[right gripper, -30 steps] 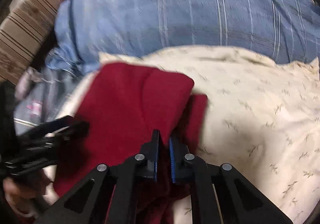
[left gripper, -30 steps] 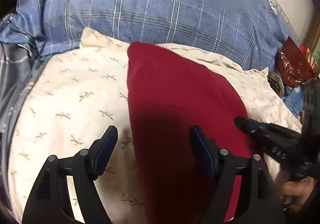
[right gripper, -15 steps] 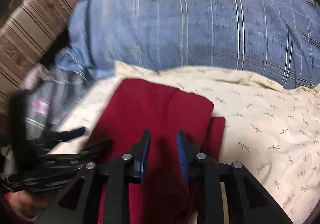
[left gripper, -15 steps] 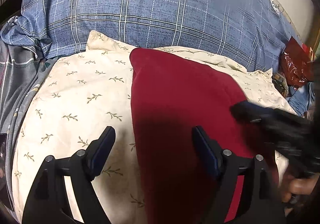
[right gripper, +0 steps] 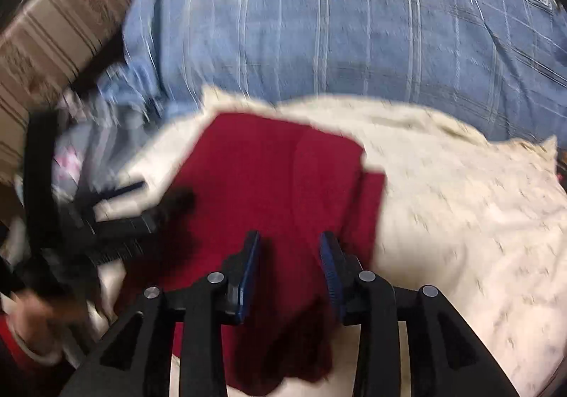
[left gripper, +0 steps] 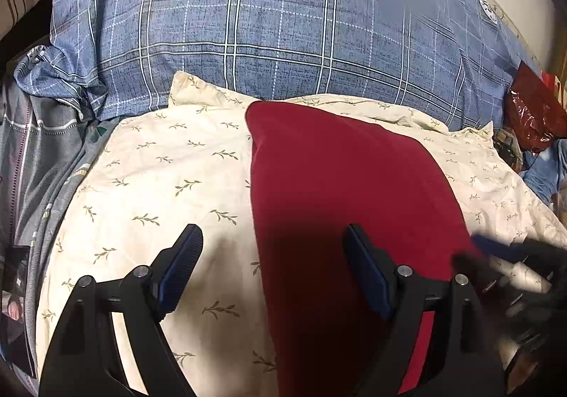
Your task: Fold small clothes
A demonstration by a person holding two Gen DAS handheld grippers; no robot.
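Fingers: our left gripper (left gripper: 273, 269) stood wide apart, empty; our right gripper (right gripper: 288, 266) was opening, gripping nothing.
Garment: dark red folded cloth (left gripper: 347, 191) lay on cream leaf-print pillow (left gripper: 159, 184).
Progress: we judged the fold laid; smoothing left.

The red garment (left gripper: 351, 191) is soft matt cloth, smooth with a faint nap; the cream pillowcase (left gripper: 159, 177) beneath it is thin woven cloth, matt and lightly creased, printed with small sprigs; the blue checked pillow (left gripper: 283, 43) looks like coarser, mottled cotton; the left gripper (left gripper: 273, 266) is matt black plastic with ribbed blue pads and small bright metal pins; the dark red packet (left gripper: 535, 120) at the side is glossy crinkled plastic.
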